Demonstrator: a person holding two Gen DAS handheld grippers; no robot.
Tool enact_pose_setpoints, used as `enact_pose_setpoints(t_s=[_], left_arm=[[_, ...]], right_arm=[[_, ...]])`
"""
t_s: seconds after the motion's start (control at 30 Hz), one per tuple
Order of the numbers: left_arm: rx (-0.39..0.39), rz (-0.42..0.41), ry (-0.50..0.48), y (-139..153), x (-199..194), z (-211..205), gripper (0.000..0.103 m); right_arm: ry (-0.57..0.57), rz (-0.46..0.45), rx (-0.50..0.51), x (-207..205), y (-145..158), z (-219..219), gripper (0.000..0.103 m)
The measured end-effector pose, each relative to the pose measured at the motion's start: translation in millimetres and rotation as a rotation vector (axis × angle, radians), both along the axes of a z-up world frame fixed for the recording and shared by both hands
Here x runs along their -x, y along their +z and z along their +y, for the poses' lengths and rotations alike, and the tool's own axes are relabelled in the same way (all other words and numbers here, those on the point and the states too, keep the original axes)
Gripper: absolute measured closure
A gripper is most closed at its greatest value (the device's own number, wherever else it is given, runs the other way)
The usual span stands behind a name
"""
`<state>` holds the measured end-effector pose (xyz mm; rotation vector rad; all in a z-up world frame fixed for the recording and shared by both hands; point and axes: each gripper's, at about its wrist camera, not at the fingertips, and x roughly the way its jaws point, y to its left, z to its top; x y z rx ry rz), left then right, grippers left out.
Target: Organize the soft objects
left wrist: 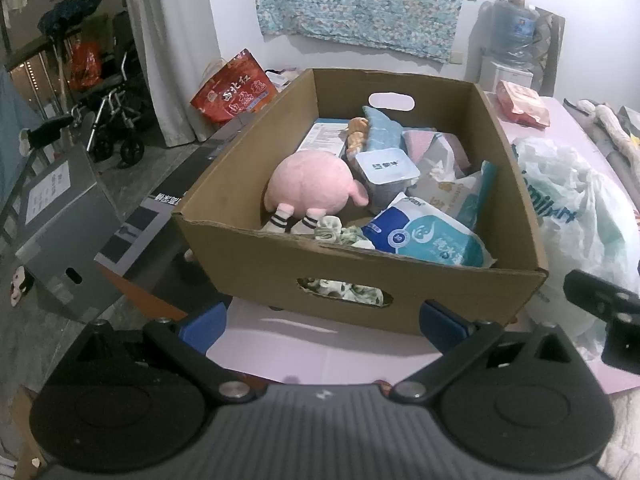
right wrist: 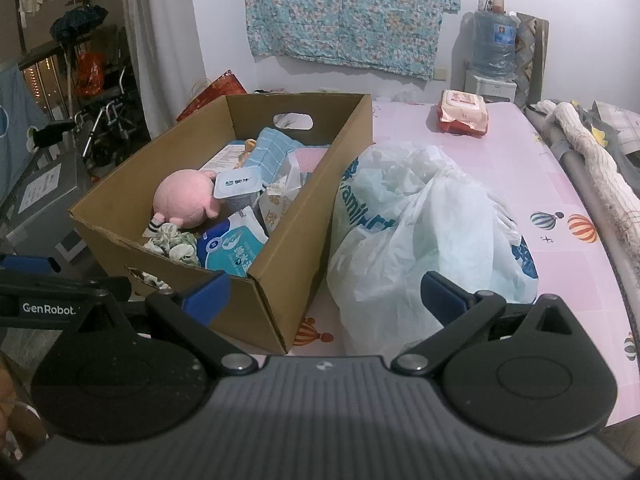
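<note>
A brown cardboard box (left wrist: 280,272) (right wrist: 276,280) stands on the pink table. Inside lie a pink plush toy (left wrist: 310,188) (right wrist: 186,198), a blue and white wipes pack (left wrist: 428,236) (right wrist: 232,246), a green patterned cloth (left wrist: 340,232) (right wrist: 172,244), a blue towel (left wrist: 380,128) (right wrist: 276,152) and other packs. A crumpled white plastic bag (right wrist: 420,232) (left wrist: 576,208) lies right of the box. A red wipes pack (right wrist: 463,111) (left wrist: 522,104) sits at the table's far side. My left gripper (left wrist: 324,326) is open just before the box's near wall. My right gripper (right wrist: 324,292) is open, straddling the box's near right corner and the bag.
The pink table (right wrist: 560,184) carries balloon prints. A rolled cream textile (right wrist: 596,164) lies along its right edge. A water dispenser (right wrist: 490,48) stands at the back wall. Left of the table are a grey box (left wrist: 64,216), a red bag (left wrist: 234,88) and a wheelchair (left wrist: 112,120).
</note>
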<state>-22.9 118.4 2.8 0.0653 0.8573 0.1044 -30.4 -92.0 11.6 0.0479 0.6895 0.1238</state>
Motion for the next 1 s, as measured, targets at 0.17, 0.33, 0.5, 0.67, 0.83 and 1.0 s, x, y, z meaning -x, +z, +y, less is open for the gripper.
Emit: enact_pose_setpoints(t_s=[0.17, 0.33, 0.5, 0.67, 0.83, 1.0], left_arm=[[0.001, 0.005, 0.000, -1.2, 0.1, 0.7, 0.000], [-0.002, 0.007, -0.001, -1.8, 0.1, -0.3, 0.000], [-0.002, 0.007, -0.001, -2.1, -0.3, -0.8, 0.000], [-0.003, 0.007, 0.000, -2.0, -0.4, -0.5, 0.000], [-0.004, 0.008, 0.002, -2.6, -0.5, -1.0, 0.000], [-0.006, 0.008, 0.002, -2.9, -0.4, -1.0, 0.000]], right_arm=[[-0.001, 0.004, -0.001, -1.3, -1.5, 0.3, 0.001], [-0.003, 0.011, -0.005, -2.0, -2.6, -0.1, 0.001], [-0.007, 0.013, -0.006, -2.0, -3.6, -1.0, 0.001], [-0.007, 0.013, -0.006, -2.0, -3.5, -1.1, 0.001], [-0.008, 0.012, -0.006, -1.9, -3.5, -1.1, 0.001], [-0.007, 0.013, -0.006, -2.0, -4.0, -0.6, 0.001]])
